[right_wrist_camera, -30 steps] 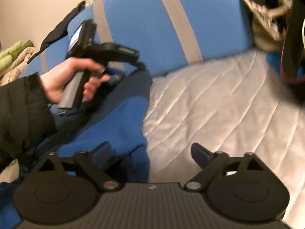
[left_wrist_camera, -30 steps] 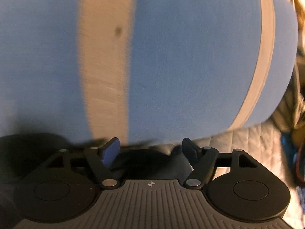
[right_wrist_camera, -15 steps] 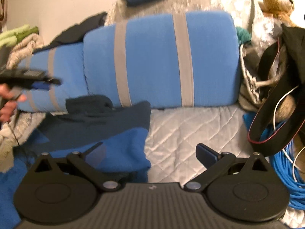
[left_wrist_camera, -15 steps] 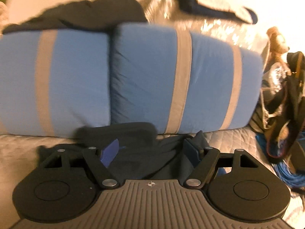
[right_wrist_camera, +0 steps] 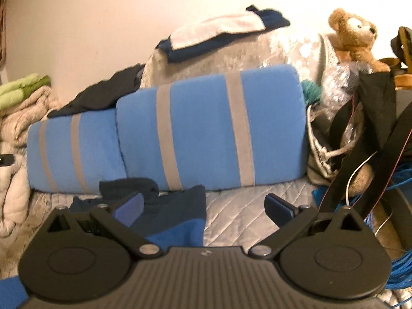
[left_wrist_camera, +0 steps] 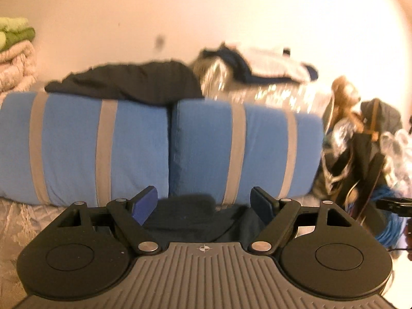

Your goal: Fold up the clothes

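you've pulled both grippers back and tilted them up. a second ago the left wrist view was filled by pillow fabric at close range; now it shows both blue striped pillows (left_wrist_camera: 164, 152) whole, the wall above them, and a black garment (left_wrist_camera: 134, 83) draped on top. the right view has swung the same way, from looking down at the bed to looking across it.

left gripper (left_wrist_camera: 204, 200): jaws spread wide, nothing between them. right gripper (right_wrist_camera: 203, 204): jaws also wide apart and empty.

the navy and blue garment (right_wrist_camera: 177, 219) lies on the quilted bed cover (right_wrist_camera: 239, 213), just in front of the pillows. in the right view it sits under the left finger and toward the middle, dark part nearest the pillows, brighter blue part closer to you. in the left view only its dark top edge shows between the fingers, low in frame.

your left hand was in the right view a second ago. now only a dark bit at the far left edge shows; can't tell what it is.

reads like a release and back-off: no cloth is held, so no fold is in progress. whether the garment is folded neatly can't be judged, since the gripper bodies hide most of it. next you'd likely need to come back down for a fresh edge. clutter at right, the teddy bear (right_wrist_camera: 355, 36) and blue cable (right_wrist_camera: 401, 257), sits near your right side, so watch for snagging.
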Tool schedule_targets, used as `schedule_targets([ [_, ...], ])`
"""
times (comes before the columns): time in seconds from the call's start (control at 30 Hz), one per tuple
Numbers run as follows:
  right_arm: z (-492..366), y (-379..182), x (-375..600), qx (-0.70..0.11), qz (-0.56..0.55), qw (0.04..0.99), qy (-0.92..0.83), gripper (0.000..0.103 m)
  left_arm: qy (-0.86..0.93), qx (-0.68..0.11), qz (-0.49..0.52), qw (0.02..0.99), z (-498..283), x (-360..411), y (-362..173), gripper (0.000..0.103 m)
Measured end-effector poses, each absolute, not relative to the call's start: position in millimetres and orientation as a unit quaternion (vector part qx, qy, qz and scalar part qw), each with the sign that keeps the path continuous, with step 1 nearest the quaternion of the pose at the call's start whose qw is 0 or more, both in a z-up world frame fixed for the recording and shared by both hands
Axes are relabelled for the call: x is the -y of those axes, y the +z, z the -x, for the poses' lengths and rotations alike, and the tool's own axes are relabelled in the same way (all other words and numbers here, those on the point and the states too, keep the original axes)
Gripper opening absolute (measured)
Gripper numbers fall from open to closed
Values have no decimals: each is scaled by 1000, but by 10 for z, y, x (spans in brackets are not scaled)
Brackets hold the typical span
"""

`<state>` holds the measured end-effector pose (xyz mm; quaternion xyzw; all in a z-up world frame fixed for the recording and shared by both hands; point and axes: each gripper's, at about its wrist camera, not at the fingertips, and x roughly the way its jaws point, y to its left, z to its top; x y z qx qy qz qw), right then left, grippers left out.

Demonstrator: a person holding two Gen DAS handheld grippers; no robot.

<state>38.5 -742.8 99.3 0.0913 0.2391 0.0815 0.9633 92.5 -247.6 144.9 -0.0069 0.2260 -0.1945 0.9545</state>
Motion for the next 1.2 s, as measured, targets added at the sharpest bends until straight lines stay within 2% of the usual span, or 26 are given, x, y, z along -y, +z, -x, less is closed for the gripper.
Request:
schedule_targets([
  [0.57, 188, 2192, 8060, -113, -114, 986, 45, 103, -173, -140, 13, 975, -131, 1575, 2337, 80],
  [0.8, 500, 2453, 8215, -115, -137, 981, 80, 103, -157, -107, 3, 982, 390, 1204, 2560, 81],
  [0.83, 560, 2473, 8213, -117, -136, 980, 84, 103, -155, -107, 1, 982, 473, 1160, 2553, 84],
  [1.0, 900, 2455, 8141, -122, -124, 980, 101, 103, -153, -119, -16, 981, 889, 974, 2407, 84],
  [1.2, 1215, 2229, 8012, -138, -91, 981, 105, 103, -161, -176, 13, 971, 1050, 822, 1857, 84],
])
